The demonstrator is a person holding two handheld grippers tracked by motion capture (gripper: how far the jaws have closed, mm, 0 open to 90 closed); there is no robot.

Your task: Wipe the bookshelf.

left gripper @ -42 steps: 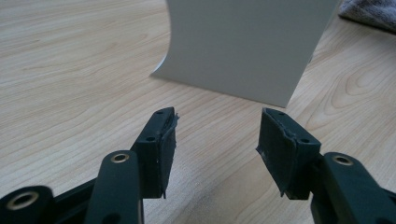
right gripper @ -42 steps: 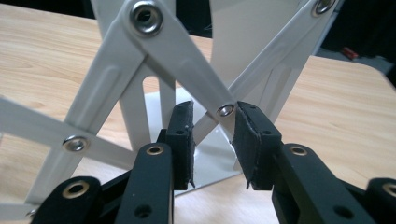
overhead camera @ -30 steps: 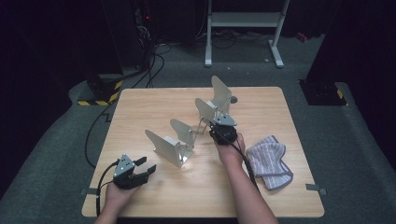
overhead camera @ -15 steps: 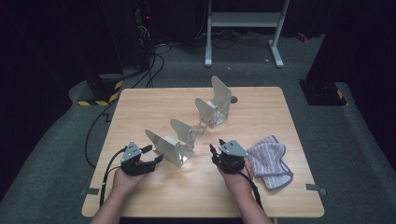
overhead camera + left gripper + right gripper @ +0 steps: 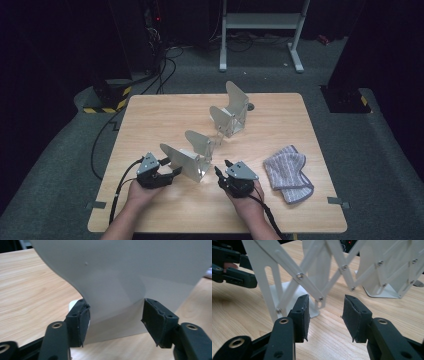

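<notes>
A white metal folding rack (image 5: pixel 200 150) with fin-shaped plates joined by a scissor lattice runs diagonally across the wooden table (image 5: pixel 160 115). My left gripper (image 5: pixel 172 166) is at the rack's near left end, its open jaws facing the nearest plate (image 5: pixel 120 277) from close up. They have just been closing and do not press on the plate. My right gripper (image 5: pixel 220 167) stands at the near right side, facing the lattice bars (image 5: pixel 307 282). Its jaws (image 5: pixel 325 315) have just been opening, with nothing between the pads. The left gripper (image 5: pixel 252 271) shows beyond the lattice.
A grey striped cloth (image 5: pixel 287 172) lies crumpled at the table's right. The rack's far plates (image 5: pixel 234 102) stand near the table's back edge. Cables trail from both grippers off the front edge. A white stand (image 5: pixel 260 22) is on the floor behind.
The right hand has drawn back from the rack's far section to the near end. The left hand has moved forward and right, up to the nearest plate.
</notes>
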